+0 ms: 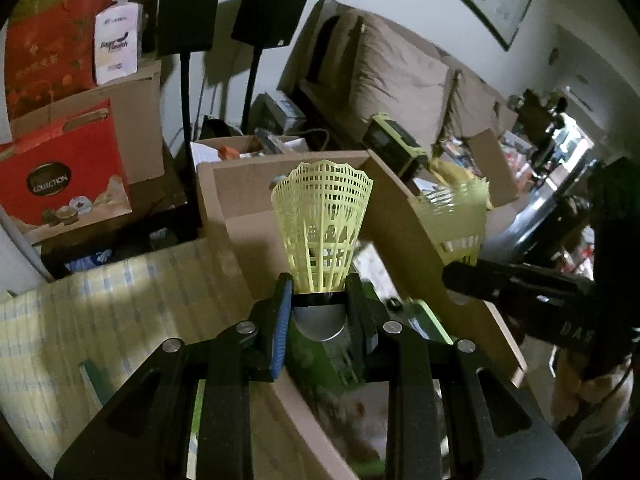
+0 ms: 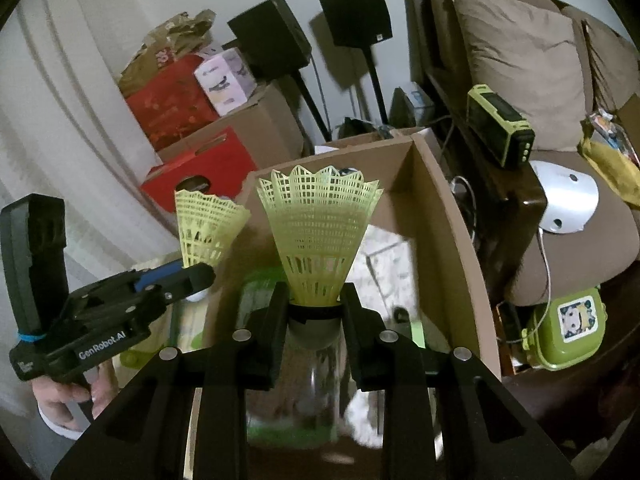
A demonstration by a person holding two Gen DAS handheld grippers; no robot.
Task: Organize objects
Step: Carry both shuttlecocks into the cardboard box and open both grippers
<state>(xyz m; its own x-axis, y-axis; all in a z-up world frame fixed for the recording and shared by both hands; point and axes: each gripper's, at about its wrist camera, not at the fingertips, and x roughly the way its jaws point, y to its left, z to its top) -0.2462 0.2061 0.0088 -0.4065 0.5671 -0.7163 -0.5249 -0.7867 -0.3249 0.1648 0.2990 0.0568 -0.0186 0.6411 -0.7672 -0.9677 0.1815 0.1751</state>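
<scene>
**Grippers carry a shuttlecock each over the box**

Left gripper (image 1: 320, 298) clenched on a yellow shuttlecock (image 1: 323, 224) at its cork base, skirt upright, held above the open cardboard box (image 1: 396, 216). My right gripper (image 2: 316, 300) grasps a second shuttlecock (image 2: 318, 232) the same way; I grip both by the cork, I judge, to spare the thin plastic skirts. The pair hang side by side, apart, over the box. Beneath the right one sits what may be a clear tube (image 2: 294, 384) with green ends, too blurred to confirm. If so, it is probably where the shuttlecocks belong.
</scene>
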